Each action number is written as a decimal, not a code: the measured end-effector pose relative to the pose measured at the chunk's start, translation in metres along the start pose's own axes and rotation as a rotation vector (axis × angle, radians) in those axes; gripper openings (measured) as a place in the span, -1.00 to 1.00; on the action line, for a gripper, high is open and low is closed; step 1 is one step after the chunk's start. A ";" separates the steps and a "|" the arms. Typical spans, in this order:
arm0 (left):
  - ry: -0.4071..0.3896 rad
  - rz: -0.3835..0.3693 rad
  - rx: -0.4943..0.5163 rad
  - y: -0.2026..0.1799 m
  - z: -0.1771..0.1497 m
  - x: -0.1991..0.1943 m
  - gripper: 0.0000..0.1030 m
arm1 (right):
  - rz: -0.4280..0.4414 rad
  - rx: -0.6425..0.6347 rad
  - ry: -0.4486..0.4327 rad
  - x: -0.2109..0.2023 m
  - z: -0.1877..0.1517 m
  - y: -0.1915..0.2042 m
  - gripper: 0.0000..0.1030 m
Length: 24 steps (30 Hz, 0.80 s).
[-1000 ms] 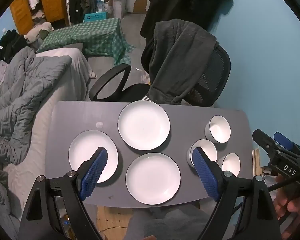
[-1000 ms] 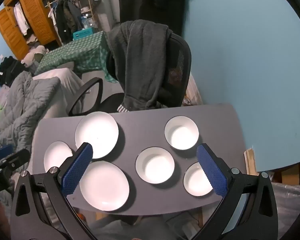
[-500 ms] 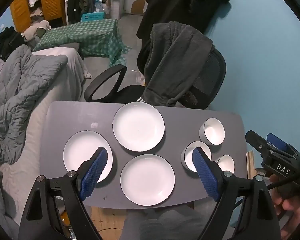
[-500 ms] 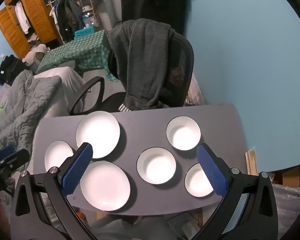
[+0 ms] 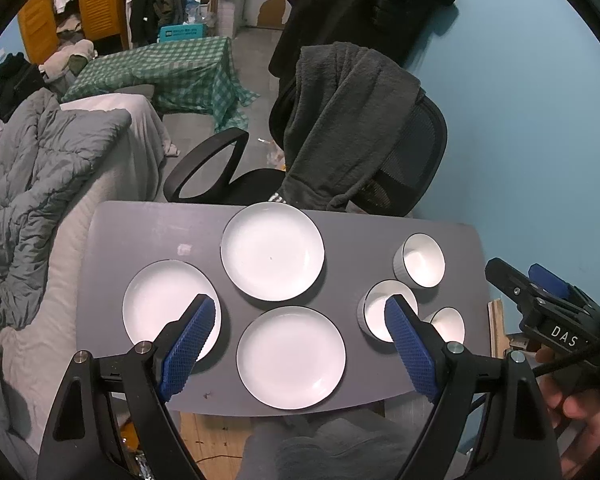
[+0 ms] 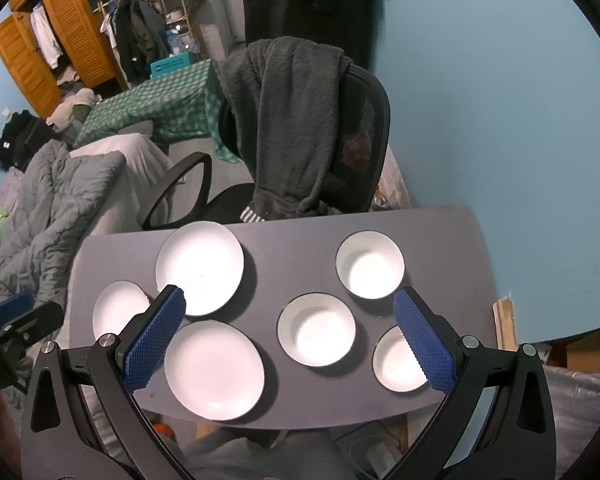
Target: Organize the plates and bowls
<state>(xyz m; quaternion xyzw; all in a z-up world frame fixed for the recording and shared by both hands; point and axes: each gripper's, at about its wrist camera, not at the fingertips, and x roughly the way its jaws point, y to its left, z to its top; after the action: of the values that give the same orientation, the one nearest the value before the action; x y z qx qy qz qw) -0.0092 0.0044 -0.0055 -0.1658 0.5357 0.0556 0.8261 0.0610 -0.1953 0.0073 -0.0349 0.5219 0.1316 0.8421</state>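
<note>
Plates and bowls all sit loose on the grey table (image 6: 284, 240), nothing stacked yet. Three white plates on the table's left half: far plate (image 5: 272, 251), near-left plate (image 5: 160, 304), near-middle plate (image 5: 291, 356), close together but not overlapping. Three white bowls on the right half: far bowl (image 6: 370, 264), middle bowl (image 6: 317, 329), near-right bowl (image 6: 396, 364), each apart from the others.

Left gripper (image 5: 296, 344) hangs high over the near edge, jaws spread wide, nothing between them. Right gripper (image 6: 290, 338) same: high, jaws wide apart, empty; its blue pads frame the middle bowl and near-middle plate in view only, no contact.

Change over the last second: only camera drift. In the left wrist view the tabletop slides a little left and down-frame, and more floor shows behind the office chair (image 5: 400, 160); the right view barely shifts. No dish has moved and neither gripper has dropped toward the table. Both jaws stay as wide as before.

Meaning: task not started, looks like a survey or pre-approach hover. Likely first step is picking one plate to stack on another, or one bowl to nest; can't tell which from here. Thin plate rims lying flat look awkward to get a finger under.
</note>
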 end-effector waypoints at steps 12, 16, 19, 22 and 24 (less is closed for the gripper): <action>0.003 -0.004 -0.001 -0.002 0.002 -0.001 0.71 | 0.004 0.003 0.000 -0.002 0.000 0.002 0.98; 0.007 -0.006 -0.001 -0.002 0.001 -0.002 0.71 | 0.006 0.002 0.002 -0.004 -0.001 0.005 0.98; 0.007 -0.008 -0.002 -0.002 0.001 -0.003 0.71 | 0.006 0.003 0.001 -0.004 -0.001 0.005 0.98; 0.008 -0.008 -0.005 -0.002 0.001 -0.003 0.71 | 0.008 0.003 0.001 -0.004 -0.001 0.005 0.98; 0.007 -0.011 -0.008 -0.001 -0.001 -0.004 0.71 | 0.007 0.002 0.003 -0.004 -0.001 0.004 0.98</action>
<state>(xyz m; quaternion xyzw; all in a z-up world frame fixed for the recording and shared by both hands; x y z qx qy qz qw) -0.0113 0.0033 -0.0022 -0.1722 0.5376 0.0526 0.8238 0.0577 -0.1922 0.0107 -0.0323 0.5232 0.1339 0.8410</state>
